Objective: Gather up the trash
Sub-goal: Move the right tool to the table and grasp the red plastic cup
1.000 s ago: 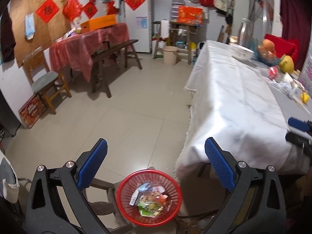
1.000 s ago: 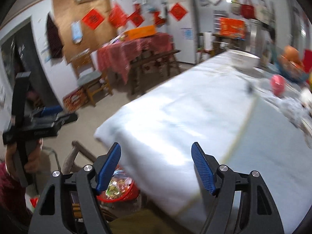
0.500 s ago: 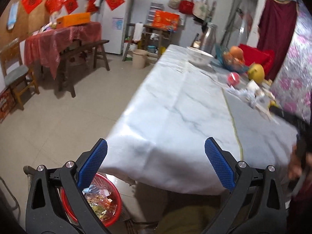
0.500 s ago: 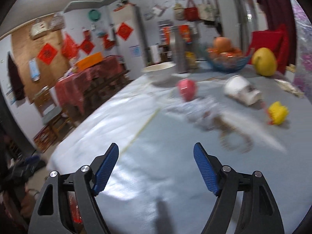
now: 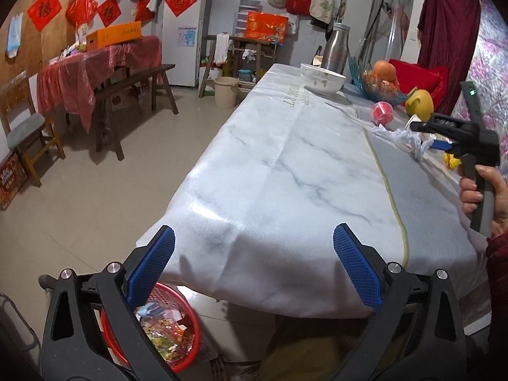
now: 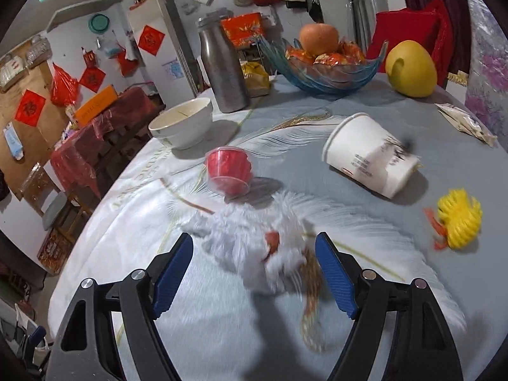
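1. Some of the job looks done: the red basket [image 5: 177, 333] on the floor, under the near end of the table [image 5: 285, 165], already holds wrappers and scraps of packaging.
2. Plenty is left on the table top. My right gripper [image 6: 254, 273] hangs with its jaws wide apart and nothing pinched, right over a crumpled white plastic bag [image 6: 254, 247]; the bag lies between my fingers, but the pads do not press on it.
3. Beyond the bag lie a small red plastic cup [image 6: 228, 171] on its side, a tipped paper cup [image 6: 371, 155], a yellow frilly wrapper [image 6: 458, 222] and a flat packet [image 6: 466, 123] near the far edge. I judge all of these still to be collected.
4. My left gripper [image 5: 254, 266] is also wide open and empty, held over the near end of the table, with the basket just below its left finger.
5. The white bowl [image 6: 182, 123], the steel flask [image 6: 223, 70] and the fruit bowl [image 6: 320, 66] look like things to stay.
6. Writing: the tablecloth carries gold lettering near the bowl, too distorted for me to read properly. The paper cup has small dark print I cannot make out. An orange box [image 5: 114, 33] on the far red table bears letters I cannot read either.
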Motion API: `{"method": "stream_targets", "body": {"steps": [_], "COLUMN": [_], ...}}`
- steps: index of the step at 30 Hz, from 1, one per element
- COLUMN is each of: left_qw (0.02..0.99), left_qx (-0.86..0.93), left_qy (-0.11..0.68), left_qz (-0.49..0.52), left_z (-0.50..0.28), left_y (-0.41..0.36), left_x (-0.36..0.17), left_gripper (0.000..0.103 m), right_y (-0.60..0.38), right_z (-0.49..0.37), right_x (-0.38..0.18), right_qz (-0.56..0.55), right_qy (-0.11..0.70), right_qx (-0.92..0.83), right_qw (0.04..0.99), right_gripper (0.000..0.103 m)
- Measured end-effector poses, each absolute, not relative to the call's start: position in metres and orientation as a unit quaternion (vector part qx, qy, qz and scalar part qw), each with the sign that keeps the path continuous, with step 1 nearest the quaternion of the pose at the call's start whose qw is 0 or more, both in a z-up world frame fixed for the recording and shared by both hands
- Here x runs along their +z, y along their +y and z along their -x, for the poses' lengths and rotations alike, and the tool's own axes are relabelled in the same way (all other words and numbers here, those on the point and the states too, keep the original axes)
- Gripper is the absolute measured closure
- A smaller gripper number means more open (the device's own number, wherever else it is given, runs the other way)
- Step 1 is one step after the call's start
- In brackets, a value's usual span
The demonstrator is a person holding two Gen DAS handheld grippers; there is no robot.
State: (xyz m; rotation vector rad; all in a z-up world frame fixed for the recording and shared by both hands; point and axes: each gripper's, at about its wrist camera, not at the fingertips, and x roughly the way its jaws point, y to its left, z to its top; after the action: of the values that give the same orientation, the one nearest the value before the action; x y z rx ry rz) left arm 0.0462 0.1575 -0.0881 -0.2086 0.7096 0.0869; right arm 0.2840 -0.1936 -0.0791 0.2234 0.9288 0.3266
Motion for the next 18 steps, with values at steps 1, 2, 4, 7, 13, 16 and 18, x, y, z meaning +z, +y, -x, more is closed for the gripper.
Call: {"method": "stream_targets", "body": {"steps": [1, 2, 4, 7, 13, 16, 18], "left_qw": [0.931, 0.931, 0.931, 0.93, 0.928, 0.928, 0.926], "left_qx": [0.041, 0.04, 0.041, 0.046, 0.052, 0.056, 0.058], "left_qy": [0.347, 0.346, 0.347, 0.35, 0.351, 0.353, 0.358], "left_qz": [0.104, 0.105, 0.101, 0.098, 0.113, 0.111, 0.11], "left_z": [-0.046, -0.046, -0.046, -0.046, -0.046, -0.047, -0.047], "left_y": [0.158, 0.158, 0.158, 0.161, 0.17, 0.171, 0.172], "left_x": [-0.088, -0.089, -0.09, -0.093, -0.094, -0.095, -0.098], "left_gripper": [0.007, 0.007, 0.007, 0.007, 0.007, 0.007, 0.007], "right_y": [-0.189, -0.183, -0.172, -0.145, -0.151, -0.154, -0.152], "right_z": [-0.288, -0.291, -0.292, -0.276, -0.313, -0.339, -0.352], "right_x": [-0.081, -0.085, -0.09, -0.077, -0.061, -0.072, -0.081], "right_qz": [-0.101, -0.093, -0.102, -0.103, -0.096, -0.109, -0.112], "right_qy": [0.449, 0.457, 0.478, 0.471, 0.439, 0.452, 0.461], "right_qx": [0.155, 0.158, 0.201, 0.329, 0.211, 0.176, 0.164], "right_qw": [0.874, 0.87, 0.849, 0.812, 0.868, 0.867, 0.865], "right_gripper": [0.025, 0.025, 0.04, 0.042, 0.019, 0.019, 0.019]}}
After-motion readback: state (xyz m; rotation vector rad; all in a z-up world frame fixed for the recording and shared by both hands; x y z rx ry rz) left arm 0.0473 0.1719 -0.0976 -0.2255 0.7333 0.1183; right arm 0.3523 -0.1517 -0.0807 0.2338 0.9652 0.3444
